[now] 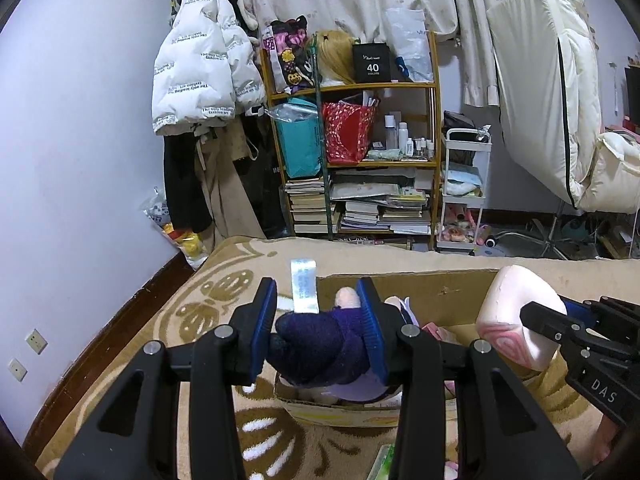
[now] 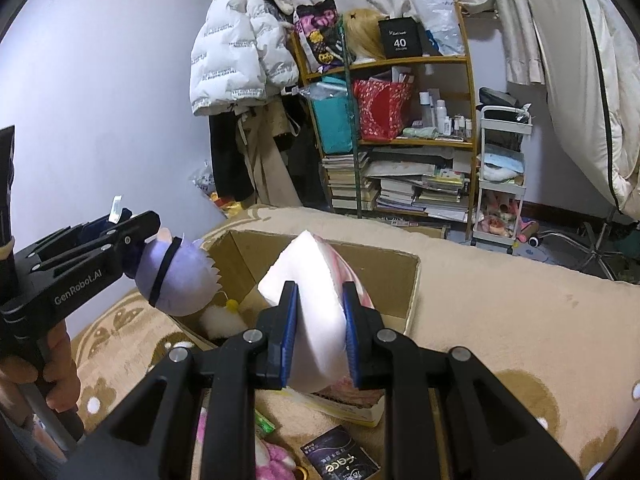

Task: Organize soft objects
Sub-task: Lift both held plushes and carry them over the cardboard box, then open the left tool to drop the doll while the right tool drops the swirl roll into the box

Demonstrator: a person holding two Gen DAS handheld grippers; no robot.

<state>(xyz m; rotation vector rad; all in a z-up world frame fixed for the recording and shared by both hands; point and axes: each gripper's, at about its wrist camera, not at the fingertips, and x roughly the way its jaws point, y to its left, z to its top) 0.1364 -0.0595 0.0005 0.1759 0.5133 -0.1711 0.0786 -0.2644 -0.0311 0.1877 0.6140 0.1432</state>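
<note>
My left gripper (image 1: 322,330) is shut on a purple plush doll (image 1: 320,344) and holds it above the left end of an open cardboard box (image 1: 440,292) on the bed. The right wrist view shows the doll's lilac head (image 2: 180,280) hanging from that gripper (image 2: 146,236). My right gripper (image 2: 318,332) is shut on a white and pink soft cushion (image 2: 312,280) and holds it over the same box (image 2: 396,276). The cushion (image 1: 508,316) and right gripper (image 1: 560,320) show at the right of the left wrist view.
The box rests on a beige patterned blanket (image 2: 500,320). A white fluffy toy (image 2: 224,320) lies inside the box. A pink plush (image 2: 276,460) and a dark packet (image 2: 340,460) lie in front. A cluttered shelf (image 1: 360,140) and white cart (image 1: 464,188) stand beyond the bed.
</note>
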